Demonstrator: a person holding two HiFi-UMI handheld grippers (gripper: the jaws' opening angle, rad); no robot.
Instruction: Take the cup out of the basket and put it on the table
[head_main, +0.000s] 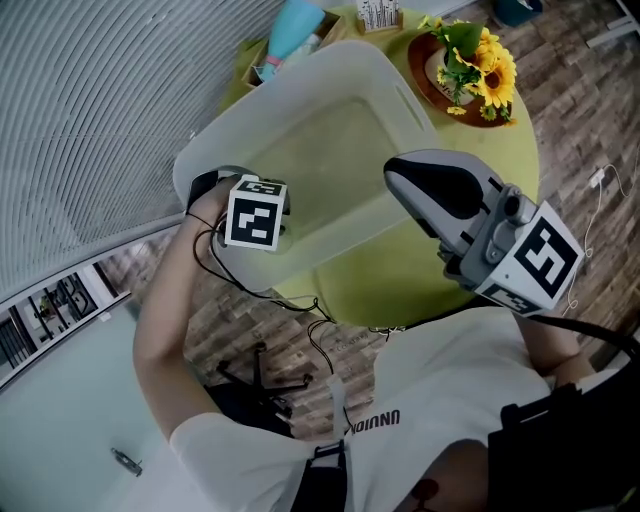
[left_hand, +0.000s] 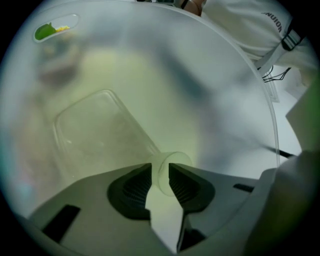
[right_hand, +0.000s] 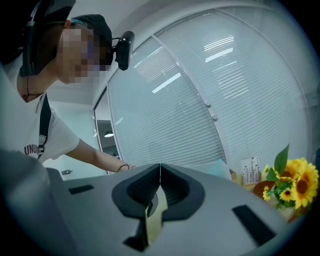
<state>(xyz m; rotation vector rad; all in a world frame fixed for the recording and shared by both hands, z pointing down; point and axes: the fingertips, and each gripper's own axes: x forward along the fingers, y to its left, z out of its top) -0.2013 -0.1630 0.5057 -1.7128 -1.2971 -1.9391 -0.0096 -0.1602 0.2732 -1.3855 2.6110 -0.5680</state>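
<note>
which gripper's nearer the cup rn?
Left. The left gripper is down in the basket, jaws shut on the wall of the cup. The right gripper is raised at the basket's right side, jaws together and empty, apart from the cup.

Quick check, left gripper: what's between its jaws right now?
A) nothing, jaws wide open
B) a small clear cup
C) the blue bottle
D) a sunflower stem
B: the left gripper view shows the left gripper with its jaws pinched on the wall of a small clear cup, down inside the pale plastic basket.
</note>
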